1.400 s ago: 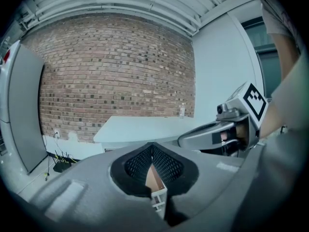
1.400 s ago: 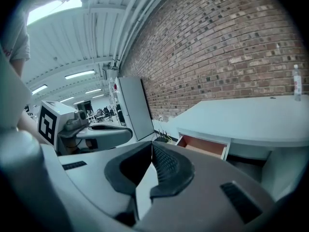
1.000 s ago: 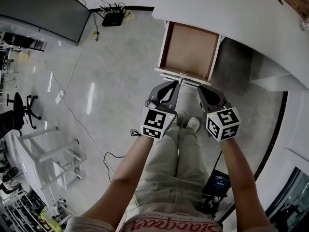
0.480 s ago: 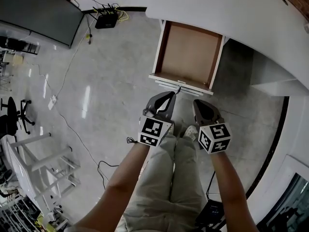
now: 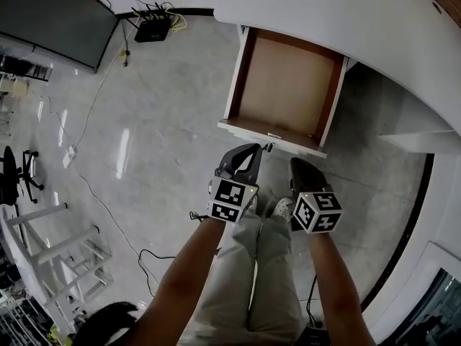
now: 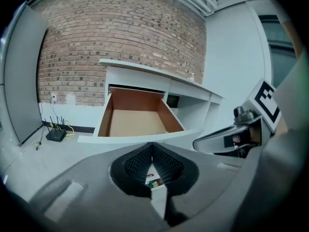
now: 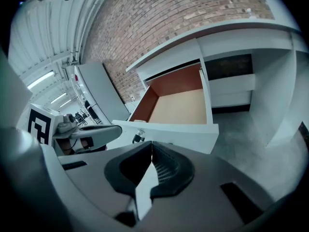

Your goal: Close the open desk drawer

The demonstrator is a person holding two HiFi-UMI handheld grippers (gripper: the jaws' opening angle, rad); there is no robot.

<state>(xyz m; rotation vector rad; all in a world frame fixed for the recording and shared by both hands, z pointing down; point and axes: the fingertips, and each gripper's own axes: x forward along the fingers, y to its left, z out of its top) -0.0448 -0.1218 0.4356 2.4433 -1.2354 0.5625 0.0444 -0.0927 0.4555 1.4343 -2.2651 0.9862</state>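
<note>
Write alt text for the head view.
An open, empty white desk drawer juts out over a grey floor. Just below it, the person's left tongs and right tongs hover close to its front, both shut and holding nothing.

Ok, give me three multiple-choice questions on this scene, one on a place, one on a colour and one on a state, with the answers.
1. Where is the drawer?
A) jutting from the desk, ahead of the left gripper
B) behind the person
C) on top of the desk

2. What colour is its inside?
A) blue
B) brown
C) green

3. How do the left gripper's jaws stand?
A) wide apart
B) clamped on the drawer front
C) together, holding nothing

Answers: 1 A, the head view shows it pulled out beyond that gripper's tips. 2 B, its bare bottom is brown. 3 C, the left gripper view shows the pads meeting with nothing between.
</note>
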